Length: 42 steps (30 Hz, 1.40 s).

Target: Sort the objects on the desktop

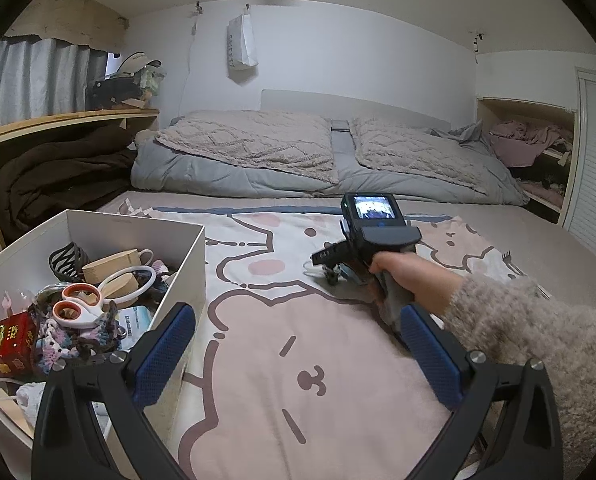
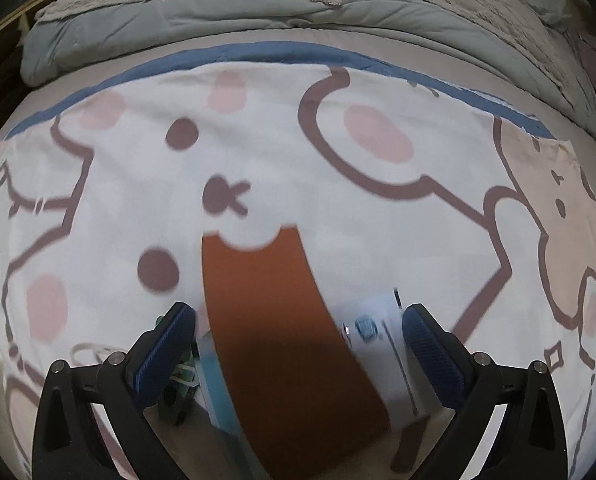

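In the left wrist view my left gripper (image 1: 298, 354) is open and empty above the cartoon-print blanket (image 1: 298, 360), just right of a white box (image 1: 186, 276) of sorted items: scissors (image 1: 82, 308), a red box (image 1: 2, 344), crocheted pieces, wooden shapes. My right gripper (image 1: 329, 270) is held low over small items on the blanket further ahead. In the right wrist view my right gripper (image 2: 298, 350) is open around an orange card (image 2: 282, 340), with a white box (image 2: 381, 344) against its right finger and a green item (image 2: 178, 376) by the left finger.
Folded grey duvets and beige throws (image 1: 258, 148) lie at the bed's head. A wooden shelf (image 1: 58, 124) with dark bedding stands to the left. A small fork-like item (image 1: 507, 258) lies on the blanket at the right.
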{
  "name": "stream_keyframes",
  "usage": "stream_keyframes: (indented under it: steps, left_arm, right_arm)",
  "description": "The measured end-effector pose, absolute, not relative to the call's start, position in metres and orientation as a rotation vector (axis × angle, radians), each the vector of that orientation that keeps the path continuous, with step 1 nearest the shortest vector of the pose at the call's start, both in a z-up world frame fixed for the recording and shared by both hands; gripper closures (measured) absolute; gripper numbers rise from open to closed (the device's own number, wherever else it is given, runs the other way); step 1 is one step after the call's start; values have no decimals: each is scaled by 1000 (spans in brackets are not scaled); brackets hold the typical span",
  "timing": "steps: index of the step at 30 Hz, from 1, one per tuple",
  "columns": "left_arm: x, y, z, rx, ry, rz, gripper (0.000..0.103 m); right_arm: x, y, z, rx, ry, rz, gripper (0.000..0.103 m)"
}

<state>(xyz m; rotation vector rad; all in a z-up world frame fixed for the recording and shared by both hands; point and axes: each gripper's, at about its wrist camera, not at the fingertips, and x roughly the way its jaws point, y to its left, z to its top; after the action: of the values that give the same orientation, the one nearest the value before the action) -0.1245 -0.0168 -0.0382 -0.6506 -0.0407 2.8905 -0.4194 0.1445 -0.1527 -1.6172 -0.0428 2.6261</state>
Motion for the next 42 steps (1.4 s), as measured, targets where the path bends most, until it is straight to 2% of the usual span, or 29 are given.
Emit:
stream_keyframes:
  steps: [6, 15, 31, 37, 42]
  left_arm:
    - [-120, -23, -30, -613, -51, 2910, 0]
    - [-116, -38, -19, -573, -96, 2936, 0]
    - [-113, -52, -11, -551, -136, 2965, 0]
    - [-112, -43, -16, -566, -102, 2953, 0]
    - [-112, -31, -23, -607, -80, 2928, 0]
  right_arm:
    - [-382, 133, -152, -1603, -199, 2730, 2]
    - [-309, 119, -147, -1621, -280, 2866, 29]
    - [-187, 118, -138, -1770, -345, 2981, 29]
    - [-159, 142, -112, -1610, -99, 3092, 28]
    - [-142, 163, -94, -1410, -15, 3141, 29]
